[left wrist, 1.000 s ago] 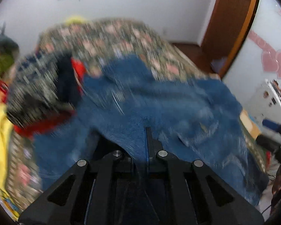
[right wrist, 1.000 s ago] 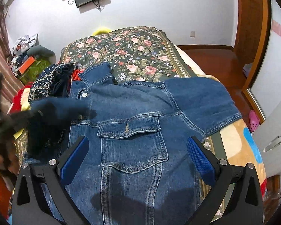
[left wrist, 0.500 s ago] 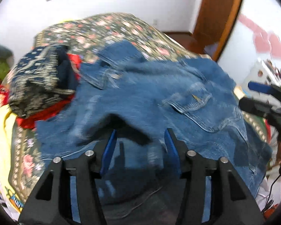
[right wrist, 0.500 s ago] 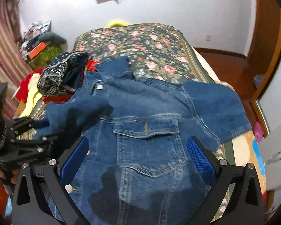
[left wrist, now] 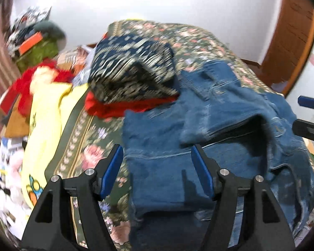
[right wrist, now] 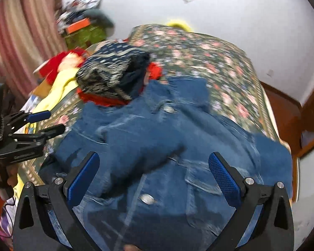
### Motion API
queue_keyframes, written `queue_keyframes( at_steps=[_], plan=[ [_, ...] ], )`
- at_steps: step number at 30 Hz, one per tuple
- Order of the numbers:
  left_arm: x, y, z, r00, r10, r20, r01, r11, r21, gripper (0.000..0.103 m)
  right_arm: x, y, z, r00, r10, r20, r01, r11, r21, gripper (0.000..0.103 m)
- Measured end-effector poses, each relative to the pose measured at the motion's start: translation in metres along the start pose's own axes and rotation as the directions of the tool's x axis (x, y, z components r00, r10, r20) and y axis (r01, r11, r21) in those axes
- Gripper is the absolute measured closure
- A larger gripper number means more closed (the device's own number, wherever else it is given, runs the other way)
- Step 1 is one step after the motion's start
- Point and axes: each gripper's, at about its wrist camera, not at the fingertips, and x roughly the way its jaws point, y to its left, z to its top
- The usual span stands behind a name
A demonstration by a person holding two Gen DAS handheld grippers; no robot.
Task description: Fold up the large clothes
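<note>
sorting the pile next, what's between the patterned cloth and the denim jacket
A red garment: it shows under the patterned cloth and reaches the denim jacket, clearest in the left wrist view.

The denim jacket point(right wrist: 167, 146) lies spread on the near end of the bed point(right wrist: 209, 58), with 1 sleeve point(right wrist: 136, 146) folded across its front and a patterned garment point(right wrist: 106, 71) heaped just behind its left shoulder.

Clothes pile point(left wrist: 134, 79) crowding denim jacket's point(right wrist: 167, 146) far-left edge, floral bedspread point(right wrist: 215, 62) beyond open
</note>
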Motion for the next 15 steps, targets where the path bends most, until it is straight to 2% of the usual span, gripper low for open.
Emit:
queue_keyframes(
  at_steps=[3, 7, 12, 15],
  plan=[
    [0.011, 0.013, -0.010, 1.000, -0.004, -0.030, 0.002, 0.999, -0.043, 0.036, 0.016, 0.021, 0.009, 0.999, 0.000, -0.032, -0.003, 0.996, -0.091, 0.000],
    [0.028, 0.024, -0.023, 0.997, -0.011, -0.072, 0.005, 0.997, -0.081, 0.036, 0.041, 0.040, 0.019, 0.995, -0.042, -0.089, 0.021, 0.976, -0.219, 0.000],
    [0.040, 0.031, -0.034, 0.994, -0.023, -0.107, 0.011, 0.994, -0.108, 0.036, 0.077, 0.054, 0.027, 0.974, -0.125, -0.188, 0.049, 0.930, -0.364, 0.002],
    [0.046, 0.032, -0.041, 0.992, -0.032, -0.124, 0.017, 0.992, -0.122, 0.036, 0.088, 0.058, 0.029, 0.960, -0.175, -0.219, 0.065, 0.899, -0.433, 0.013]
  ],
)
